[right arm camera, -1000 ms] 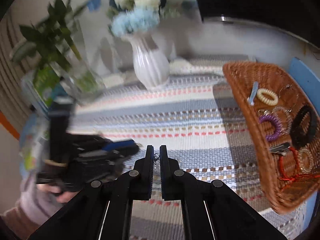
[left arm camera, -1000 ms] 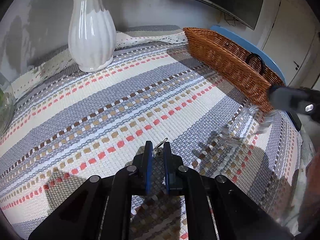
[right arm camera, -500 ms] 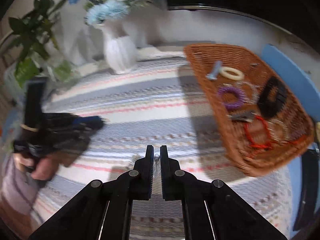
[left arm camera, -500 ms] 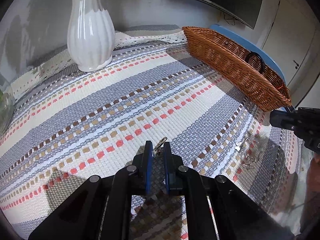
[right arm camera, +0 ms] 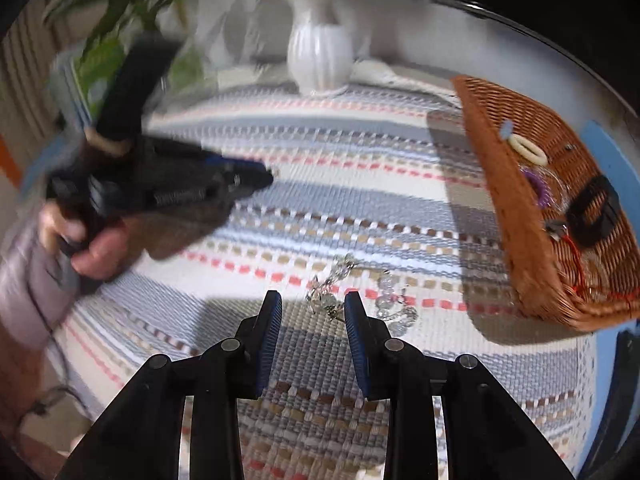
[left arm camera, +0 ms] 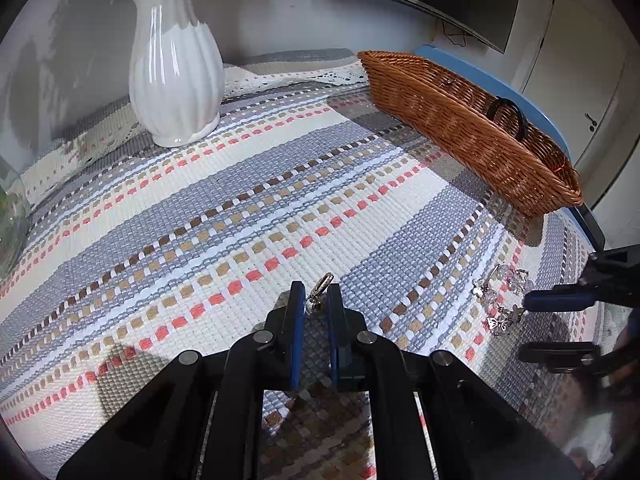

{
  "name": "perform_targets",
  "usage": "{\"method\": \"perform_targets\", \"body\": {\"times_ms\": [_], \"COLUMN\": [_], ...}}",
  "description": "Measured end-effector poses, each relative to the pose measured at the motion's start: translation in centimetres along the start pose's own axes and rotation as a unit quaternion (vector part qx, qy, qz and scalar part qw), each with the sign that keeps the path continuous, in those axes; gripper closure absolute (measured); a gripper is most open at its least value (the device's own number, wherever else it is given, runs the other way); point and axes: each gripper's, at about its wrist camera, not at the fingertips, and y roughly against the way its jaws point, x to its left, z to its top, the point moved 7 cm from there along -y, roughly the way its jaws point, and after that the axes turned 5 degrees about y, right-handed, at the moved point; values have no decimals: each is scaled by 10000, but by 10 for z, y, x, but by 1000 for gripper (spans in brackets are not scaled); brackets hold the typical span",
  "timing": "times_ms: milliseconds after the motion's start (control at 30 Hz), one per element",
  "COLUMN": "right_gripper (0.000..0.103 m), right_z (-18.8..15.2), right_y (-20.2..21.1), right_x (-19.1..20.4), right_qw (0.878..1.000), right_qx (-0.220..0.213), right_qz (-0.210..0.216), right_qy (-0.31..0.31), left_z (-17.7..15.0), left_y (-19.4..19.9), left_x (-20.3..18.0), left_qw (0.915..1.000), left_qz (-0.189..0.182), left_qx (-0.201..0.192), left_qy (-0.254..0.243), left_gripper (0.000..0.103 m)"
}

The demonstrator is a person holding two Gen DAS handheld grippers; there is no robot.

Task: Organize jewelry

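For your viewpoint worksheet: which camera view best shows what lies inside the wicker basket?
The right wrist view: it looks into the wicker basket, showing its contents. The left wrist view shows mostly its outer wall.

Two hand-held grippers of matte black plastic: the left gripper [left arm camera: 316, 300] and right gripper [right arm camera: 313, 306] each built from angular black linkage arms pinned with round silver-grey rivets, four across in the wrist views. Flat, narrow fingers lined on the inner faces with ribbed blue pads [right arm camera: 270, 336]. In the right wrist view, blurred: a coiled metal spring along the side of the left tool, an upright black handle banded in tan, a hand [right arm camera: 86, 242] wrapped round the grip, and a pale lilac-grey sleeve [right arm camera: 22, 280] at the wrist.
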Motion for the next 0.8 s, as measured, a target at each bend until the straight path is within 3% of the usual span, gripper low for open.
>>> {"method": "perform_targets", "body": {"times_ms": [233, 267, 300, 433, 700, 800], "right_gripper": [72, 75, 90, 93, 93, 93], "right_z": [-1, -1, 0, -1, 12, 23], "right_y": [-18, -18, -17, -15, 42, 75], "right_x": [-2, -1, -1, 2, -18, -38], "right_qw": [9996, 9993, 9991, 9990, 9986, 9958], "right_qx": [163, 215, 238, 204, -457, -786], "right_qz": [-200, -276, -316, -337, -32, -23], "right_qy": [105, 137, 140, 220, -259, -465], "left_z": [-1, -2, -2, -2, 6, 25], "left_y": [2, 2, 3, 11, 24, 44], "left_x": [1, 0, -2, -9, -7, -21], "left_qw": [10000, 9999, 9999, 9994, 9995, 9983], "left_qz": [-98, -116, -133, -183, -107, -282], "left_qx": [-10, -10, -16, -208, -294, -496], "left_qy": [11, -3, -34, -211, -94, -87], "left_gripper": [94, 94, 94, 94, 94, 94]}}
